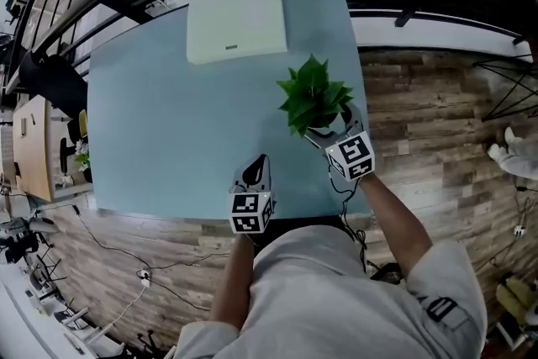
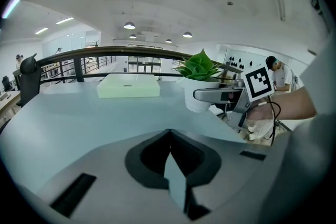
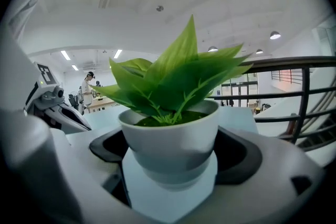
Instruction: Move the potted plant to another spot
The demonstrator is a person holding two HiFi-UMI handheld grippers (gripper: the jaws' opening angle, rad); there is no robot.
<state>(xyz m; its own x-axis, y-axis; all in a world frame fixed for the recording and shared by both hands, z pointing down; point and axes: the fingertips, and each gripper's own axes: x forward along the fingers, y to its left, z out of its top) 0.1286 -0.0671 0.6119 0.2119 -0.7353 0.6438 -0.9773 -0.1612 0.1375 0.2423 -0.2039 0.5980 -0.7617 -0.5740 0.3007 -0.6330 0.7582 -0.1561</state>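
The pale blue-grey rectangular surface (image 1: 168, 130) carries two things. At the middle of its far edge lies a flat, pale green rectangular box (image 1: 237, 21); its top is shut, so whatever is inside cannot be seen.

Close to the right edge, about midway between the far and near edges, is the potted plant (image 1: 315, 97). It is a round white pot, narrower toward the base, filled with broad, pointed bright green leaves that rise from a dark green bed just under the rim. The leaves spread wider than the pot. The pot stands upright; whether its base touches the surface or is just clear of it cannot be told.

The right gripper (image 1: 328, 133) reaches in from the near right corner, its jaws clamped on the white pot, one on each side of the lower wall below the rim.

The left gripper (image 1: 256, 172) sits low at the near edge, left of the plant and apart from it. Its jaws are pressed together, empty, and point toward the green box.
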